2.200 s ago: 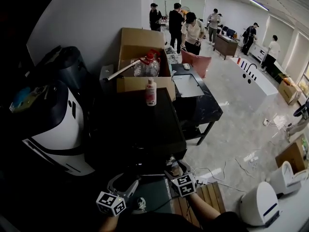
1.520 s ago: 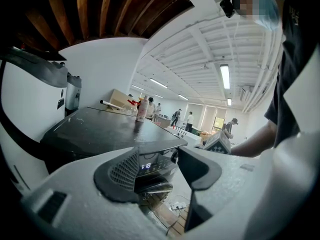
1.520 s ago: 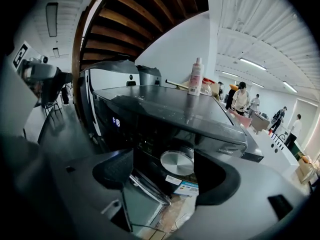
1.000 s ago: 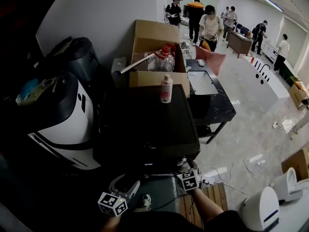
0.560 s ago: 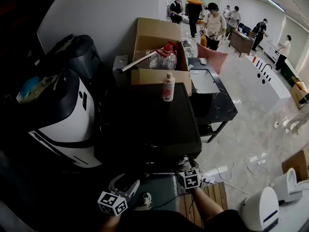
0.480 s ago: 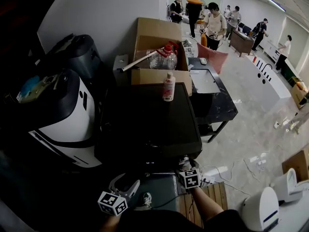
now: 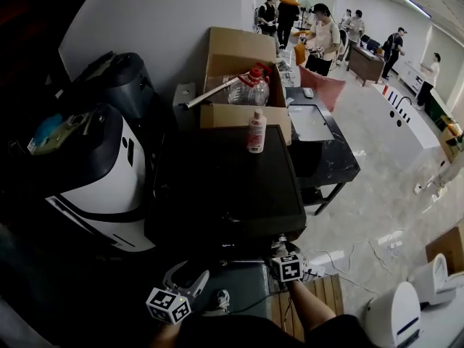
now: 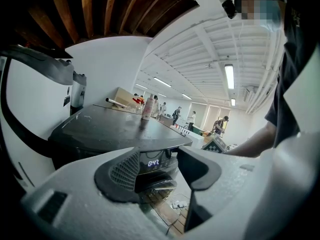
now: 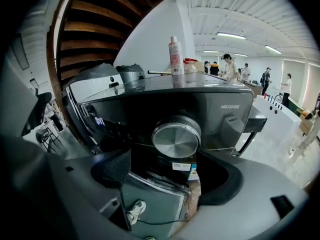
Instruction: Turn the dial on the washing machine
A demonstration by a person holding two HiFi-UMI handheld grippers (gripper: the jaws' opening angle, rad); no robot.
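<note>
On the washing machine's [image 9: 220,115] front panel, the silver dial [image 9: 176,135] is framed just beyond the right gripper's [image 9: 165,175] wide-spread, empty jaws, evidently aligned for grasping; the left gripper [image 8: 157,171] is held aside, jaws likewise apart and empty.

A gap lies open between the right gripper [image 9: 165,175] and dial [image 9: 176,135] (bottle [image 9: 174,55] well behind).

A round brushed-metal dial [image 9: 176,136] sits on the front panel of the dark washing machine [image 7: 226,183].
</note>
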